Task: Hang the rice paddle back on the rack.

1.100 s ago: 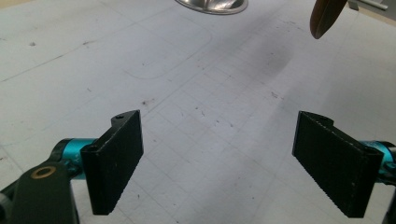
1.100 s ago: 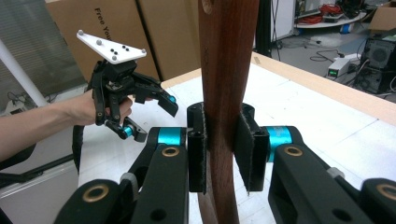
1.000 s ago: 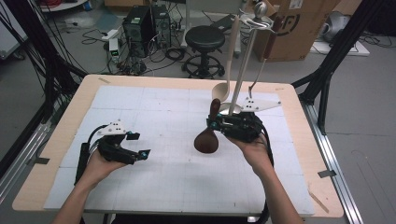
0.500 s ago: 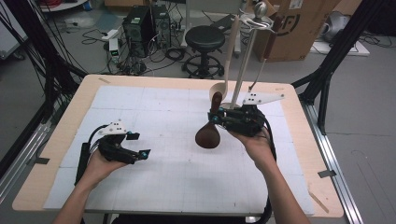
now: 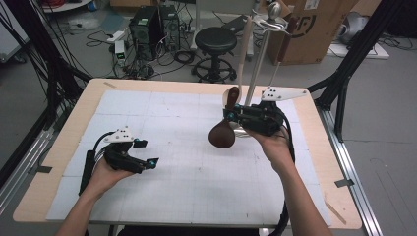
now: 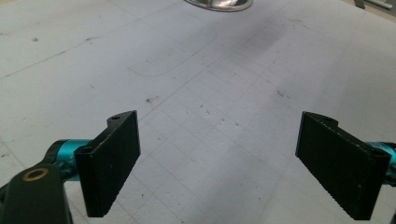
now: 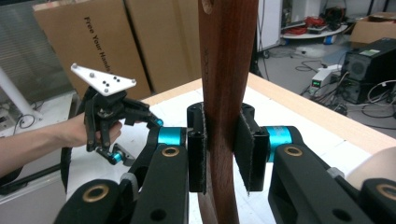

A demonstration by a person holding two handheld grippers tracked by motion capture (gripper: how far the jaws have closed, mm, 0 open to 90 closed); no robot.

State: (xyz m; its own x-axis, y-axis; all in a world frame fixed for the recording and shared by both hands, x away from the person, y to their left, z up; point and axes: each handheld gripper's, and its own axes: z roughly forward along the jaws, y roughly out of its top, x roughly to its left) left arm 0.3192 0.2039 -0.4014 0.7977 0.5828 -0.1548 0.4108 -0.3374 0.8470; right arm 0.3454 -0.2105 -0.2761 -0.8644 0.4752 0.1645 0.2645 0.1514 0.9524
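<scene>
My right gripper (image 5: 230, 117) is shut on the handle of a dark wooden spoon (image 5: 222, 135), held in the air beside the metal utensil stand (image 5: 258, 64). The spoon's bowl hangs down to the left and its handle tip points up. In the right gripper view the pads (image 7: 245, 149) press on both sides of the spoon's handle (image 7: 226, 70). My left gripper (image 5: 147, 164) rests low at the table's left, jaws wide apart; in the left gripper view its pads (image 6: 112, 163) have nothing between them.
A light wooden spoon (image 5: 244, 46) and a dark utensil (image 5: 285, 42) hang from the stand's hooks. The stand's round metal base (image 6: 219, 3) sits on the white grid mat (image 5: 187, 167). Beyond the table are a stool (image 5: 215, 42), computer boxes and cardboard boxes (image 5: 314, 24).
My right gripper has risen with the dark spoon and drawn a little closer to the stand. The left gripper has stayed where it was.
</scene>
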